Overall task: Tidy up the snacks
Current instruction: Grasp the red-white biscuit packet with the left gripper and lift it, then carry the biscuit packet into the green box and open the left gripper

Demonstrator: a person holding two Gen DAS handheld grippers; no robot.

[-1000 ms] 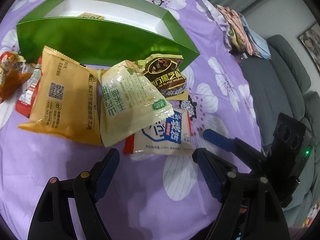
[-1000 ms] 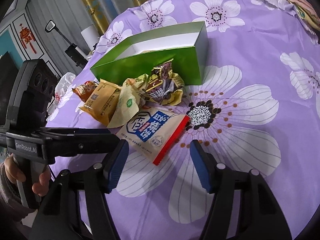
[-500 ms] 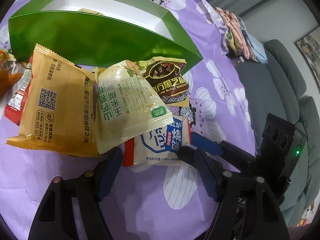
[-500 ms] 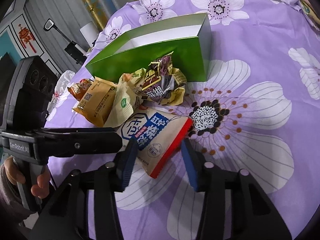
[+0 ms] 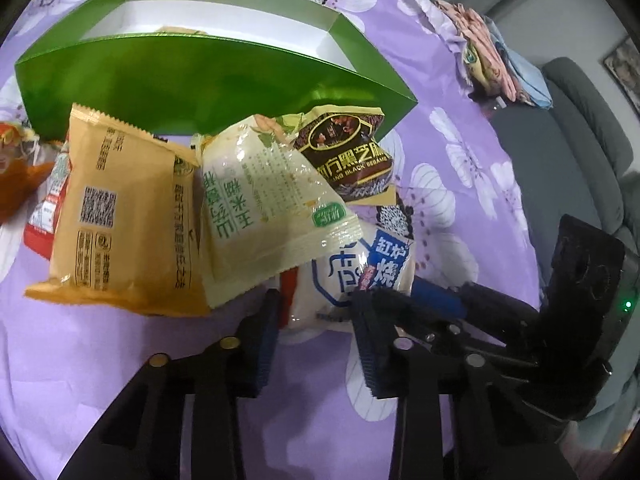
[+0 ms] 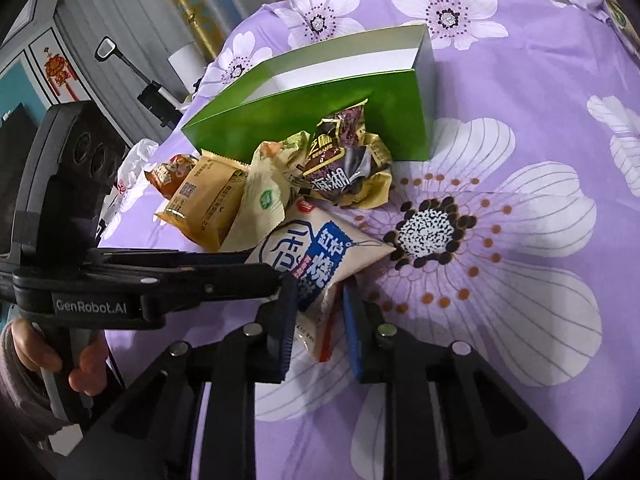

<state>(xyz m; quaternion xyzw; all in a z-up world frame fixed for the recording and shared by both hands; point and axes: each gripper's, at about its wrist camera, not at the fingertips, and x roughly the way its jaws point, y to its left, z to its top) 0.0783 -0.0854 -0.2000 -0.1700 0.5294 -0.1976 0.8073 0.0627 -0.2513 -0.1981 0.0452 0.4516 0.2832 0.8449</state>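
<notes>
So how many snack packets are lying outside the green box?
6, maybe more hidden: orange packet, red one under tan packet, pale green packet, black sesame packet, white-blue packet nearest.

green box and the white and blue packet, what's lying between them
The pale green packet and the dark sesame packet lie between the green box and the white and blue packet, shown in both wrist views.

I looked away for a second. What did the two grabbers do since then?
Both the left gripper and the right gripper have just been closing and now pinch the white and blue snack packet. The green box and other snacks stayed put.
</notes>
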